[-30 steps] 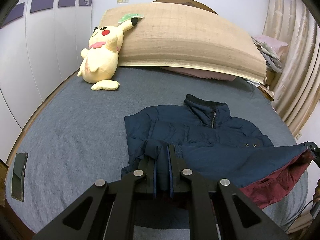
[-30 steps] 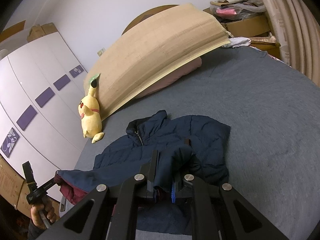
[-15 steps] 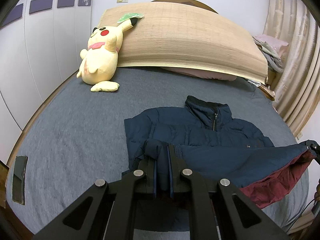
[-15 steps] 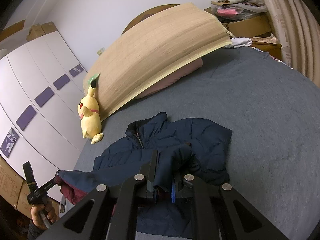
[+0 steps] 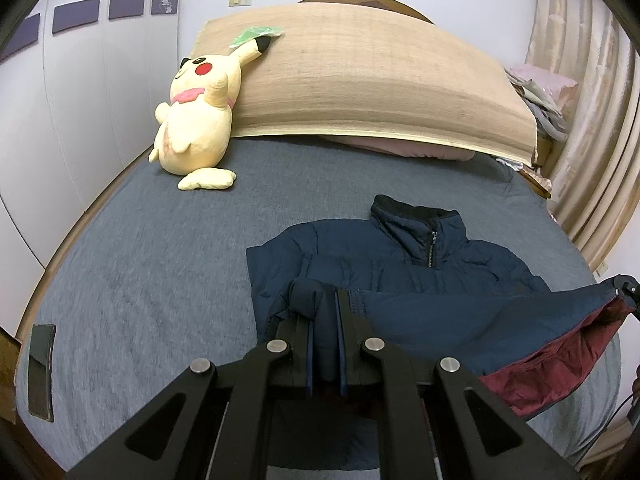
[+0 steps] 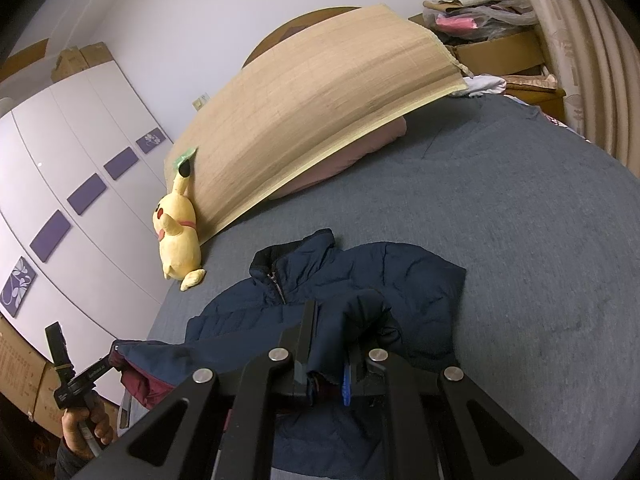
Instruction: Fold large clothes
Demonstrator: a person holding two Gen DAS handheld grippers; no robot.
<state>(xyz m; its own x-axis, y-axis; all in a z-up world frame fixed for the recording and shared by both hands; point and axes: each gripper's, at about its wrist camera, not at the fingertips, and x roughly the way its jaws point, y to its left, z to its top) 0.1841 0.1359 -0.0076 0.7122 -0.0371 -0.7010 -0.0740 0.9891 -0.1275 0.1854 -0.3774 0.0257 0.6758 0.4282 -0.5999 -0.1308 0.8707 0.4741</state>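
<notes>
A navy puffer jacket (image 5: pixel 404 260) with a dark red lining (image 5: pixel 560 364) lies collar-up on the grey bed (image 5: pixel 160 264). My left gripper (image 5: pixel 325 304) is shut on a bunched corner of its bottom hem and holds it lifted. My right gripper (image 6: pixel 334 320) is shut on the other hem corner (image 6: pixel 360 320). The hem is stretched taut between them above the jacket's chest, lining showing underneath. The right gripper also shows in the left wrist view (image 5: pixel 624 288), and the left gripper in the right wrist view (image 6: pixel 114 348), held by a hand. The jacket (image 6: pixel 360 276) shows there too.
A yellow Pikachu plush (image 5: pixel 198 120) leans on a curved bamboo mat (image 5: pixel 380 76) at the headboard, with a pink pillow (image 5: pixel 420 150) under it. White wardrobe doors (image 6: pixel 80 168) stand left of the bed, curtains (image 5: pixel 592 140) right. A dark phone (image 5: pixel 40 372) lies near the bed's edge.
Both grippers have carried the lifted hem slightly forward toward the collar. The grips are unchanged.
</notes>
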